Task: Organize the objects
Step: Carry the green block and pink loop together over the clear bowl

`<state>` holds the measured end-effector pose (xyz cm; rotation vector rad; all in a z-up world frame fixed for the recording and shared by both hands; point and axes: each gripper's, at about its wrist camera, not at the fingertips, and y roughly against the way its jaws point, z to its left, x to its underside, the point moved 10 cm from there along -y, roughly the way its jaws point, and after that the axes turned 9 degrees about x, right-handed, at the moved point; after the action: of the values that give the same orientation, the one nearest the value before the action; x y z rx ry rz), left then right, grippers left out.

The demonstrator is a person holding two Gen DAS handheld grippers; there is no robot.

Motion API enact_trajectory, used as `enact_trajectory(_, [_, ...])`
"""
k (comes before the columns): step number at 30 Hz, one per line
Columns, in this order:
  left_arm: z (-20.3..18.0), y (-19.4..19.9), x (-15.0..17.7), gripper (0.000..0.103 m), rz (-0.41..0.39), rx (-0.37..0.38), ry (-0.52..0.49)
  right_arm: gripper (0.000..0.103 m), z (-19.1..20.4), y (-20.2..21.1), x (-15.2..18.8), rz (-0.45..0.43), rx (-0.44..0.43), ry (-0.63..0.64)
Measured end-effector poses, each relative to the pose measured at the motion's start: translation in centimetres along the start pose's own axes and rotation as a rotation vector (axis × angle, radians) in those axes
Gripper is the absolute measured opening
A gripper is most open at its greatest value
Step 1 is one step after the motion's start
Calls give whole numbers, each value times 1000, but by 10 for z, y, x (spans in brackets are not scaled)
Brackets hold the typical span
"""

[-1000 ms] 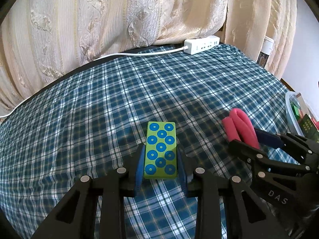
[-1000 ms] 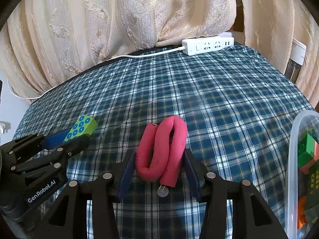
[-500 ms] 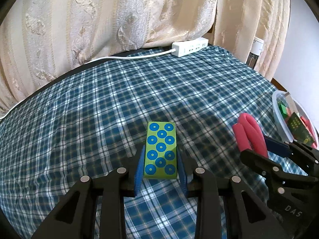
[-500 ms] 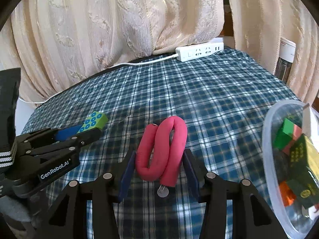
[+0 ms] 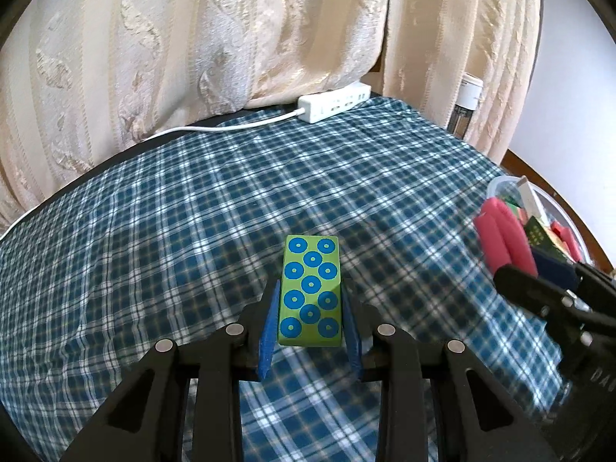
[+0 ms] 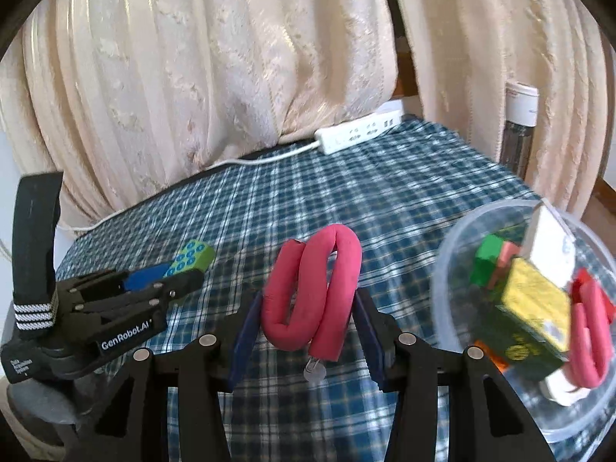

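Note:
My left gripper [image 5: 310, 308] is shut on a green block with blue rings [image 5: 311, 292] and holds it above the plaid cloth. It also shows at the left of the right wrist view [image 6: 192, 258]. My right gripper [image 6: 308, 319] is shut on a bent pink foam roller [image 6: 313, 296], lifted off the cloth, just left of the clear plastic bin [image 6: 442, 269]. The roller also shows at the right of the left wrist view [image 5: 504, 238]. The bin holds several items: a green block, a yellow-topped box, a white card and another pink roller.
A blue plaid cloth [image 5: 192, 231] covers the table. A white power strip [image 5: 335, 102] with its cord lies at the far edge under cream curtains [image 5: 231, 38]. A white-capped bottle [image 6: 518, 131] stands at the far right behind the table.
Both grippers have risen and moved right toward the bin with their objects still held. The bin has come much further into the right wrist view.

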<state>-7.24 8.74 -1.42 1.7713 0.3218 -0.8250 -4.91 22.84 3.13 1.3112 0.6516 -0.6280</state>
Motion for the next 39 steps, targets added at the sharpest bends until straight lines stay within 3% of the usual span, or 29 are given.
enact_trajectory(14, [-44,-3,-8,31,1,44,-61,51,-90,35,-19,-94,124,-142])
enact_trajectory(25, [-74,-10,-11,31,20,63,-106,51,-161,27,-19,-85,226,-240])
enact_trajectory(39, [-107,-18,-18,31,33,81,-150,52,-182,5,-11,-32,215,-256])
